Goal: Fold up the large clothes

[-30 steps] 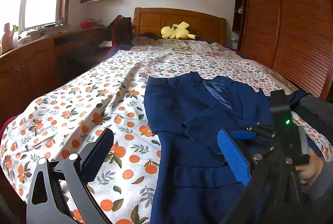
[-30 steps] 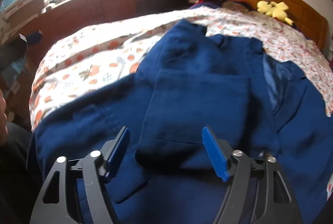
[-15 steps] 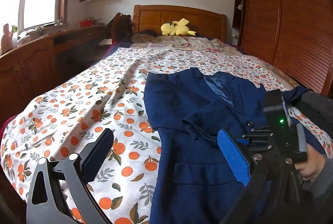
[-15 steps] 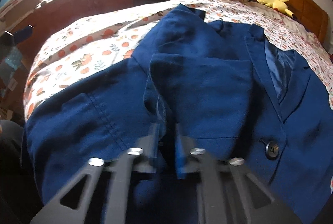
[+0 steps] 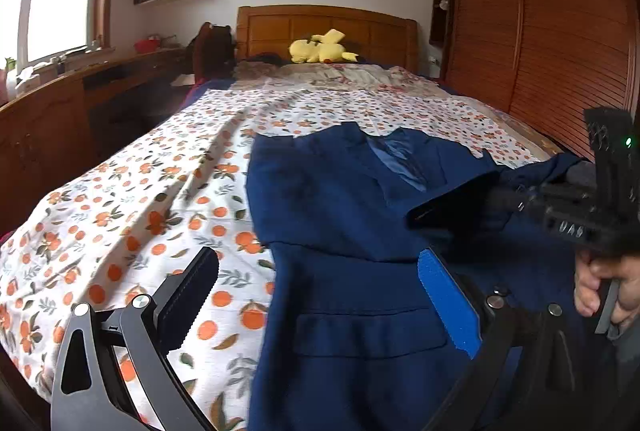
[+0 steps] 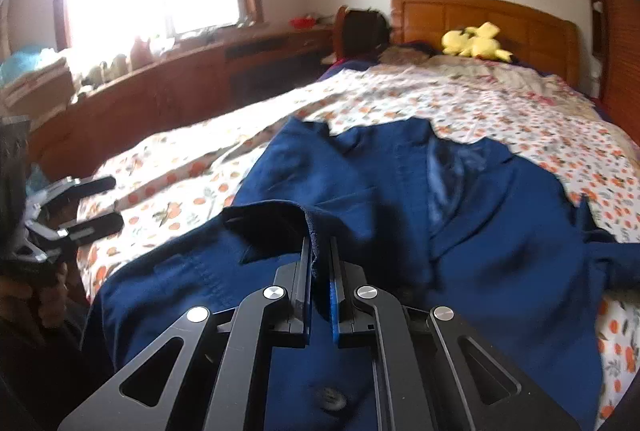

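The right gripper [image 6: 320, 271] is clamped on the cuff end of a sleeve [image 6: 272, 227] of the navy suit jacket [image 6: 400, 199]; a thin ridge of cloth stands pinched between the two closed pads, and the sleeve hangs from them raised off the jacket body, which suggests the sleeve is being carried across the front as a fold. In the left wrist view the same gripper [image 5: 448, 207] shows at the right, held in a hand [image 5: 600, 283], with the dark sleeve end projecting over the jacket's chest. The left gripper [image 5: 320, 295] has its fingers well apart and holds nothing; one finger lies over the orange-print bed sheet [image 5: 140, 199] and the blue-padded one over the jacket hem side, a position that appears ready to pin or take the near edge. The jacket lies face up on the bed, hem toward the foot edge nearest the cameras, collar toward the wooden headboard [image 5: 328, 27], and offset toward the wardrobe-side edge. A pocket flap [image 5: 360, 327] sits just beyond the left gripper. A yellow plush toy [image 5: 320, 49] rests at the headboard, well apart from the work. The fold is judged to be at an early stage
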